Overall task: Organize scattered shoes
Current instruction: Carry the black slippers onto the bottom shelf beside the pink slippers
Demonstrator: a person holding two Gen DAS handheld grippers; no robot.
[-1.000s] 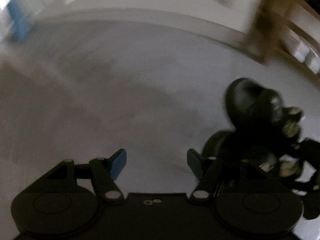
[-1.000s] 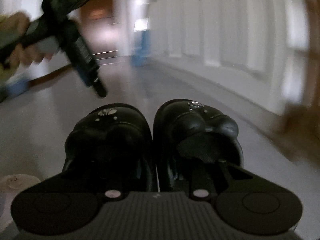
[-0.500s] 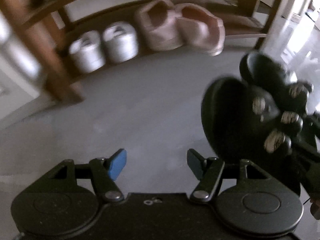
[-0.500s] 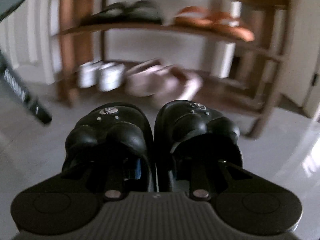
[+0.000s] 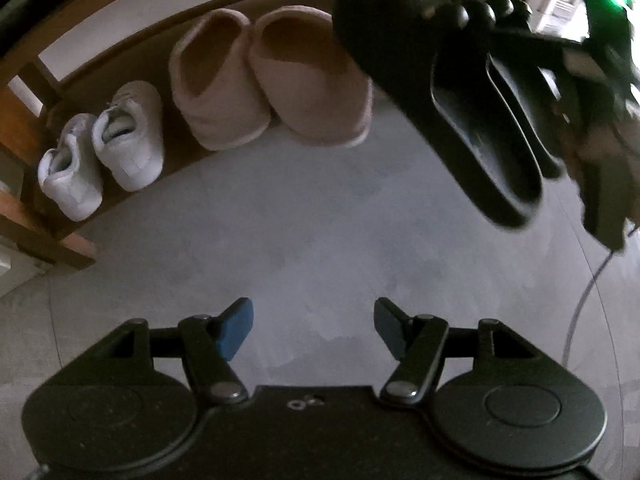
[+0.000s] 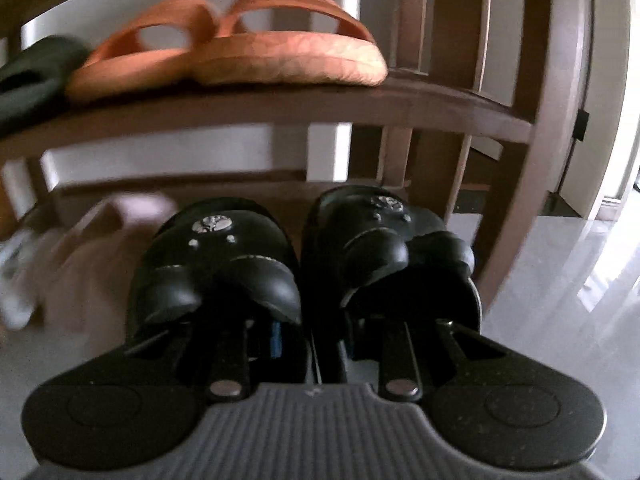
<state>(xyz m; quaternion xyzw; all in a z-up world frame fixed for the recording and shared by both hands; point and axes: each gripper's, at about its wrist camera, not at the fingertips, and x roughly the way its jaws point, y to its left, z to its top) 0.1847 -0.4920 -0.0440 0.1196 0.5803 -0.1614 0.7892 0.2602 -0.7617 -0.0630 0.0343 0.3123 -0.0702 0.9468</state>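
A pair of black slippers [image 6: 304, 264] with silver studs is held side by side in my right gripper [image 6: 312, 344], which is shut on their inner walls, one finger inside each slipper. They hang in front of the wooden shoe rack's [image 6: 280, 108] bottom tier. In the left wrist view the same black slippers [image 5: 460, 92] hang in the air at the upper right, toes toward the rack. My left gripper [image 5: 314, 330] stands open and holds nothing, pointing down at the grey floor [image 5: 300, 232].
On the rack's bottom shelf stand white sneakers [image 5: 104, 148] and pink slippers [image 5: 268, 76]. The shelf above carries orange sandals [image 6: 240, 52] and a dark slipper [image 6: 32, 76]. A rack post [image 6: 532, 128] rises at the right; a wooden leg [image 5: 52, 236] stands at the left.
Both hands have swung from open floor to the shoe rack. The black slippers, still gripped, have come close to the bottom tier beside the pink slippers. The left gripper stays open.
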